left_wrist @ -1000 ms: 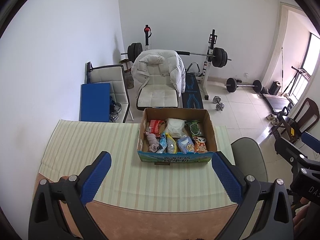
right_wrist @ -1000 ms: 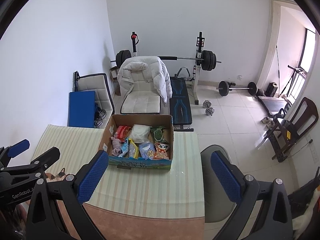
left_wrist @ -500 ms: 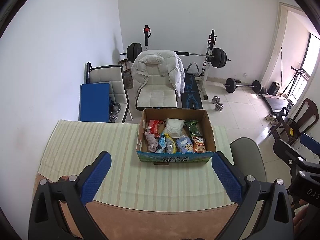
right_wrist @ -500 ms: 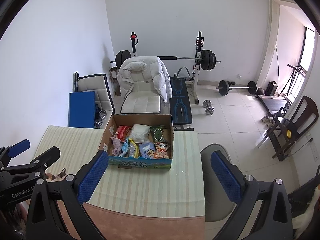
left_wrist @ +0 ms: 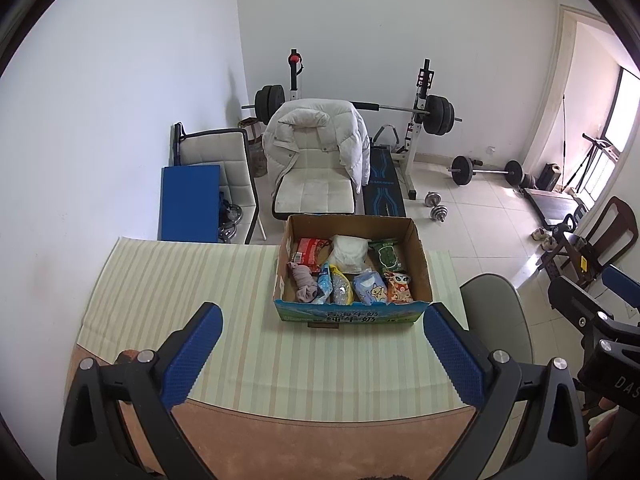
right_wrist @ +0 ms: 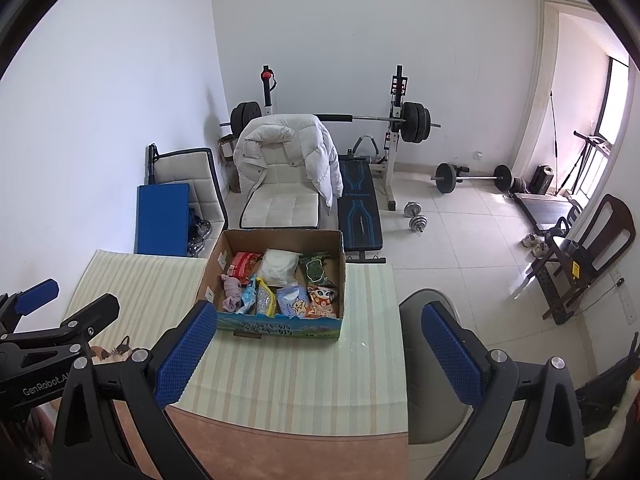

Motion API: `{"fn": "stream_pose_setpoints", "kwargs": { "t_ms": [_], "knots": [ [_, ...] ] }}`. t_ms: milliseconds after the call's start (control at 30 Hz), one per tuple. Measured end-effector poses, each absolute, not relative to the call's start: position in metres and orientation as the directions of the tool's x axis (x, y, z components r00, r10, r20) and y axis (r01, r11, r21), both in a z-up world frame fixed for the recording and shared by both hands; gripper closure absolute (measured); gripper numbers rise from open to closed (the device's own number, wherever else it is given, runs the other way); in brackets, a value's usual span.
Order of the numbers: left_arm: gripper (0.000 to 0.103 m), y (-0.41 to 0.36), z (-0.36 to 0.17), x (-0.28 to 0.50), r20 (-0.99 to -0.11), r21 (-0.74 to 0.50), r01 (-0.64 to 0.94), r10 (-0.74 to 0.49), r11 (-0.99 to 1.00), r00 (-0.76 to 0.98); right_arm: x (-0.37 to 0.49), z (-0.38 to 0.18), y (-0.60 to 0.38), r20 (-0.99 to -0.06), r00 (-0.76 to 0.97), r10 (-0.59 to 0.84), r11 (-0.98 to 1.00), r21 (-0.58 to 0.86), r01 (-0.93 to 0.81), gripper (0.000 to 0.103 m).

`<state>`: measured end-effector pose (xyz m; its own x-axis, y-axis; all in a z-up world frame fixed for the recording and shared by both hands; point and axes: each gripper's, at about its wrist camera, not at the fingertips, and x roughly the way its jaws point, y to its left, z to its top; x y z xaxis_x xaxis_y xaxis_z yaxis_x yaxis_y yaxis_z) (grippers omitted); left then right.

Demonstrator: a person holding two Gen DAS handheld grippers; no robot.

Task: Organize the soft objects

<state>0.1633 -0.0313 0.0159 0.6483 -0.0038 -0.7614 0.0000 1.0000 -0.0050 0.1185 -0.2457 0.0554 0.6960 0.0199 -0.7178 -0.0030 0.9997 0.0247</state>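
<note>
Both tongs, left (left_wrist: 320, 354) and right (right_wrist: 316, 350), hang released above the surface (left_wrist: 180, 300); packets crowd the cardboard box (left_wrist: 352, 314) at frame centre, so a grab may snag a neighbouring packet.

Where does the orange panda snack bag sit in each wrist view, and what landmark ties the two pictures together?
Left wrist: the orange panda snack bag sits just right of centre, in the near right corner of the cardboard box.
Right wrist: the same bag sits at centre, in that same corner.
Shared landmark: the white jacket on the chair behind the box.
</note>
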Motion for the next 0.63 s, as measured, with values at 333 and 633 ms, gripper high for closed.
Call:
{"fn": "stream_pose_setpoints", "kwargs": {
  "t_ms": [333, 633],
  "knots": [
    [0.000, -0.0302, 0.0160, 0.1634, -0.761, -0.007, 0.000, -0.006, 1.000, 0.649, 0.1174, 0.0550, -0.2467, -0.714, 0.699, 0.017, 1.000, 0.025, 0.001, 0.000],
    [0.000, -0.0304, 0.0187, 0.1594, -0.756, -0.013, -0.005, -0.006, 1.000, 0.655, 0.1151, 0.0567, -0.2476, -0.710, 0.704, 0.022, 0.999, 0.032, 0.002, 0.000]
  ]
}}
